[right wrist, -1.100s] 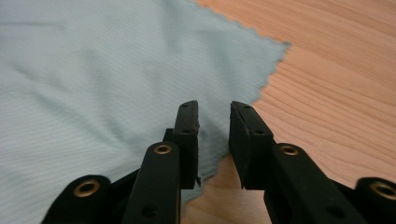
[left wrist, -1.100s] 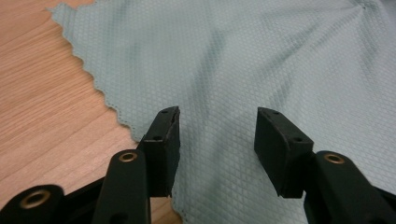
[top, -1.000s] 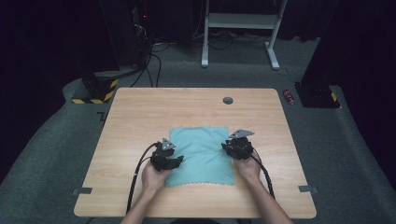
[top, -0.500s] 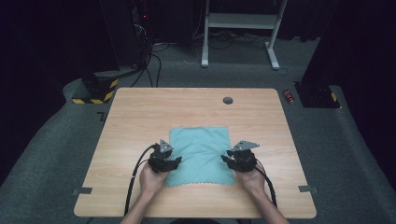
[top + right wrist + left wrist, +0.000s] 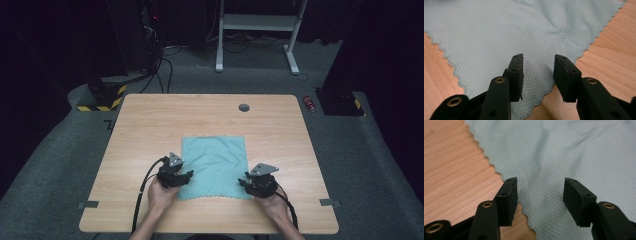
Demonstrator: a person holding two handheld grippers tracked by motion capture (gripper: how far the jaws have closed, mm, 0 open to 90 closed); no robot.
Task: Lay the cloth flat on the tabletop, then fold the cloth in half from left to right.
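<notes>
A teal cloth [image 5: 215,167] with scalloped edges lies spread flat on the wooden table [image 5: 150,125], a few soft creases in it. My left gripper [image 5: 188,176] sits at its near left edge. In the left gripper view the cloth [image 5: 564,152] lies flat under the open left gripper [image 5: 539,182], one fingertip [image 5: 509,188] at the scalloped edge. My right gripper [image 5: 245,181] sits at the near right corner, and in the right gripper view the cloth [image 5: 499,30] lies under the open right gripper [image 5: 537,58]. Both sets of jaws have just been opening; neither pinches the fabric.
A dark round grommet [image 5: 244,107] sits near the table's far edge. On the floor are a red can [image 5: 310,103] to the right, a yellow-and-black striped base [image 5: 102,97] at the left, and a white desk frame [image 5: 255,30] behind. Cables trail from both grippers toward the person.
My right gripper has slid along the cloth's right edge toward the near corner, and its jaws have widened. The left gripper has stayed about where it was.
</notes>
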